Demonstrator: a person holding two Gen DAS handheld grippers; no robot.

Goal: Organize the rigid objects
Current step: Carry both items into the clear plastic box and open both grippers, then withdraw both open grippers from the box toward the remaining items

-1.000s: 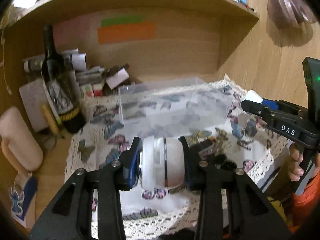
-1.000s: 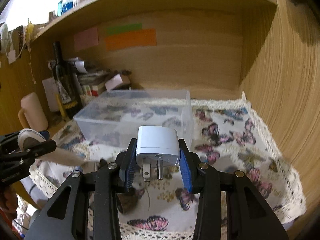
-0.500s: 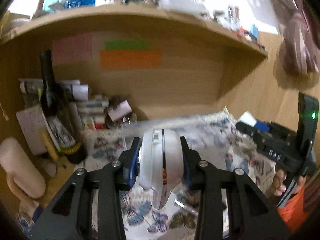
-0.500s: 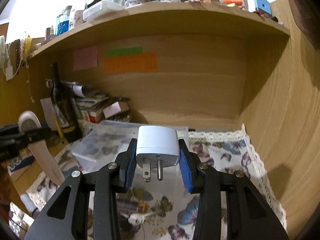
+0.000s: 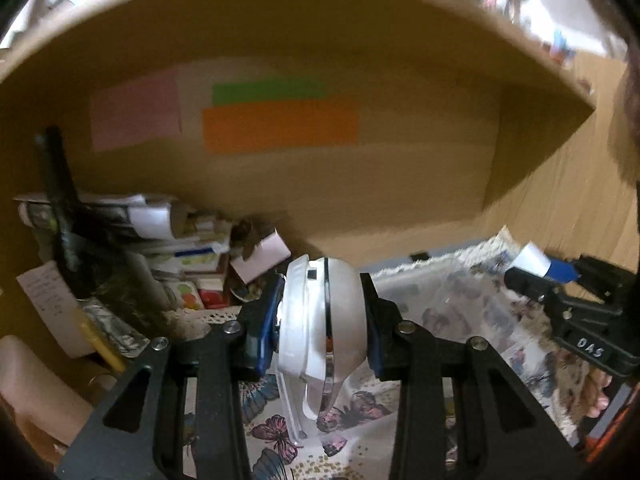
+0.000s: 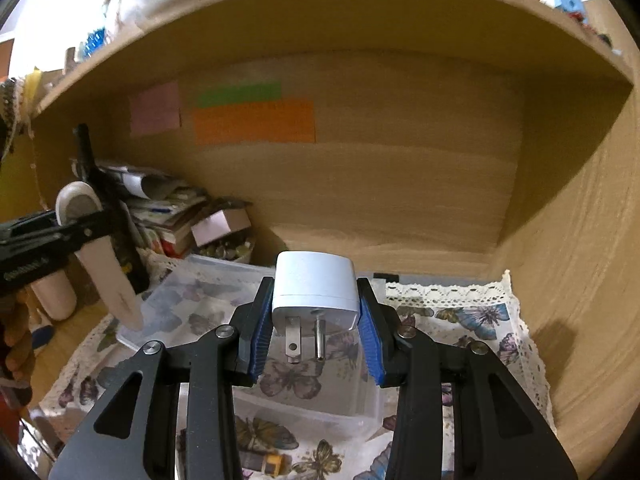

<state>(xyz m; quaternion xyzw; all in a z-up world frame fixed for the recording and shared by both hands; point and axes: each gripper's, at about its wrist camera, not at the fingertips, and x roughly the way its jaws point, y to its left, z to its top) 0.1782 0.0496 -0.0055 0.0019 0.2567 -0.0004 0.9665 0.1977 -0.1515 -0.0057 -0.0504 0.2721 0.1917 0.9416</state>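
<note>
Biggest change first: both your views are tipped up compared with a second ago, so the wooden shelf alcove [image 6: 400,200] fills most of each frame and the butterfly-print cloth [image 6: 480,320] on the tabletop has dropped to the bottom edge. That reads to me as you lifting both loads up and carrying them toward the clear plastic bin [image 6: 224,300].

In the right wrist view the bin has slid from 12 o'clock ahead of the tongs to directly under them, its near wall at about 6 o'clock. So you're basically over the drop zone now.

The right tongs [image 6: 316,316] are clamped on the white plug adapter [image 6: 316,284], prongs pointing down toward the bin, same grip as a second ago. The left tongs [image 5: 323,320] are closed around the white shoehorn-like piece [image 5: 320,320], which has swung from lying sideways to hanging blade-down; it's over the cloth at 6 o'clock, and the bin shows just off to 3 o'clock in that view.

Neither item is in the bin yet. I'd guess the adapter goes first, since it's already lined up.
</note>
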